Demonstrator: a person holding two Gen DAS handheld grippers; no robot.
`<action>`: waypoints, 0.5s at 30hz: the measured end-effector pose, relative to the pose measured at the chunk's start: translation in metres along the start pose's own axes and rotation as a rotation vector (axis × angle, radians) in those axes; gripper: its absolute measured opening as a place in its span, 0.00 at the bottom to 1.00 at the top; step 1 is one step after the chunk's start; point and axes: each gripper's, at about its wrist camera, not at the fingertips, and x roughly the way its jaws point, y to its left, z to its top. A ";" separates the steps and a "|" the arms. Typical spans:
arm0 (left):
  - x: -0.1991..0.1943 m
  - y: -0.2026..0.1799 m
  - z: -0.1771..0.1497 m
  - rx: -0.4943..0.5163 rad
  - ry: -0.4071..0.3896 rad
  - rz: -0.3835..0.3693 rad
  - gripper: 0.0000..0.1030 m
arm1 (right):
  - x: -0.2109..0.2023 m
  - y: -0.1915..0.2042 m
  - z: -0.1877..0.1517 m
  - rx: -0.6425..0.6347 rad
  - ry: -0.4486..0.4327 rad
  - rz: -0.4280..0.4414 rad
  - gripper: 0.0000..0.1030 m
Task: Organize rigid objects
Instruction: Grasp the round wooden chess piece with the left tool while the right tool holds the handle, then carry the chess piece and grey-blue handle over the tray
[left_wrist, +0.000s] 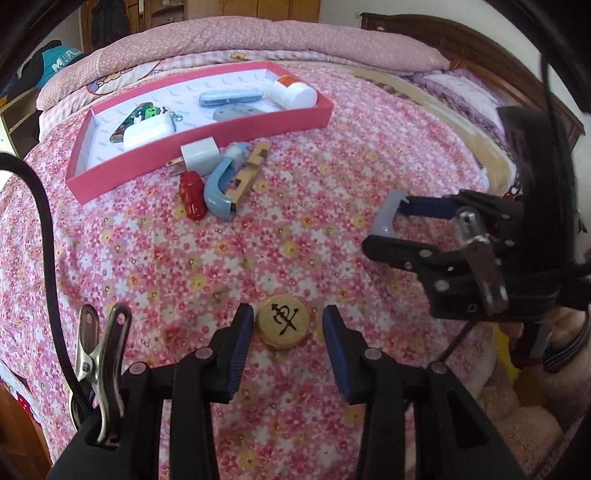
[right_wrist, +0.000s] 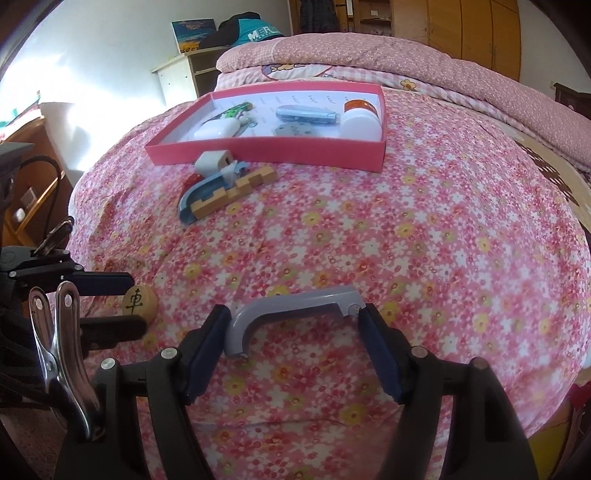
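Wooden chess piece (left_wrist: 283, 326), two grey hooks (right_wrist: 295, 314)

The round wooden chess piece (right_wrist: 140, 301) carries a black Chinese character, 車, clearest in the right wrist view; in the left wrist view the same piece (left_wrist: 283, 325) shows it turned and harder to read. The teal cloth (right_wrist: 258, 31) behind the bed bears white letters "MER", the rest cut off. The box (left_wrist: 207, 132) lining has a small repeated print, too small to read.
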 end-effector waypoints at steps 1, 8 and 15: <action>0.003 0.000 0.000 -0.001 0.005 0.004 0.40 | 0.000 -0.001 0.000 0.002 -0.001 0.001 0.70; 0.010 -0.002 0.001 0.010 -0.007 0.024 0.40 | 0.001 -0.006 -0.002 0.019 -0.001 0.010 0.70; 0.006 0.003 0.000 -0.017 -0.023 0.004 0.32 | 0.001 -0.006 0.000 0.022 0.001 0.010 0.70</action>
